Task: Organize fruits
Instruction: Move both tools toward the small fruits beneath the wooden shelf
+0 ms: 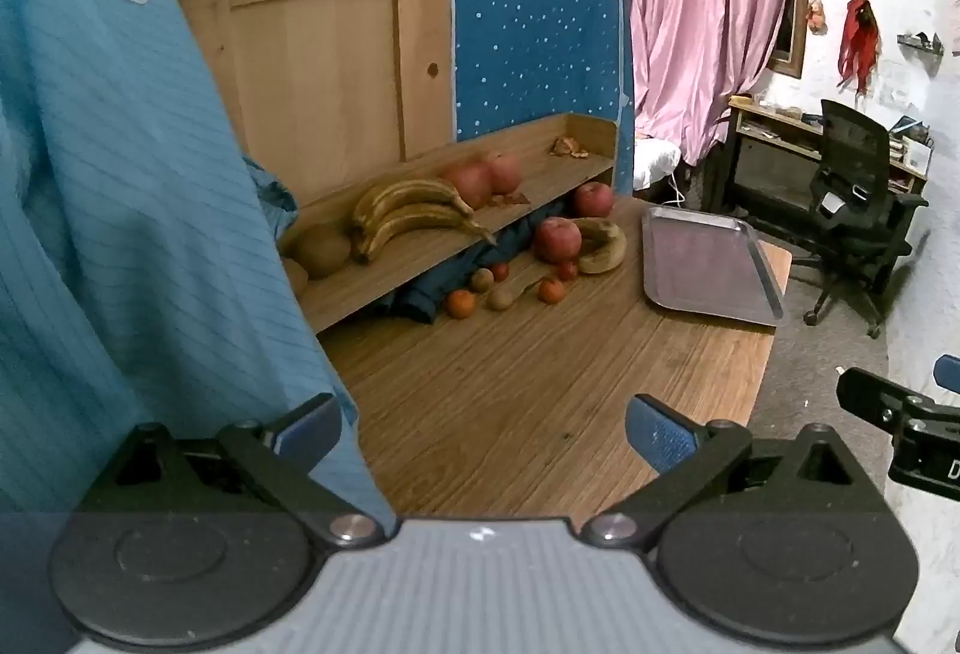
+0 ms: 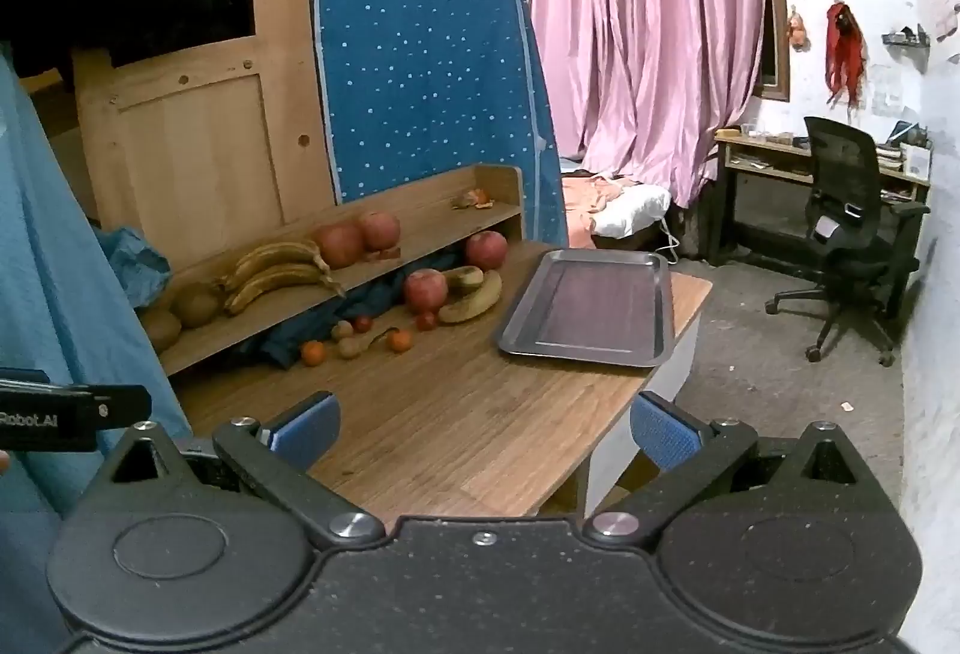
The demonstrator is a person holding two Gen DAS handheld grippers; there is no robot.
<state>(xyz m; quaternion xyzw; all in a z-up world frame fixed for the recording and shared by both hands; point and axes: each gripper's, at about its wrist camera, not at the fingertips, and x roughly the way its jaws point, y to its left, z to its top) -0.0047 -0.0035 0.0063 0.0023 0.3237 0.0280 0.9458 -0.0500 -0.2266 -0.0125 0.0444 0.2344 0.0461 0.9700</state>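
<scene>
- Both grippers hang back at the near edge of the wooden surface (image 2: 456, 426), well short of the fruit.
- The left gripper (image 1: 483, 429) has its fingers spread wide, blue pads (image 1: 657, 435) facing in, nothing between them.
- The right gripper (image 2: 483, 429) is the same: fingers wide apart, empty.
- In the left wrist view the right gripper shows at the far right edge; in the right wrist view the left one shows at the far left.
- There's the metal tray (image 2: 663, 294), bare, lying flat on the far right part of the surface near its edge.
- On the low wooden shelf (image 2: 420, 228) along the back: a bunch of browned bananas (image 2: 279, 273), two red apples (image 2: 360, 237) just beside them, and brown round fruits (image 2: 195, 306) at the left end.
- A scrap of orange peel (image 2: 474, 200) sits at the shelf's right end.
- Down on the surface, left of the tray: another red apple (image 2: 425, 289) touching a spotted banana (image 2: 474, 303), and one more apple (image 2: 486, 249) behind them by the shelf end.
- Small stuff scattered in front: two oranges (image 2: 312, 353), two kiwis (image 2: 349, 348), a couple of little red fruits (image 2: 426, 320).
- Dark blue cloth (image 2: 288, 339) is bunched under the shelf.
- A blue striped sleeve (image 1: 120, 234) fills the left side of the left wrist view.
</scene>
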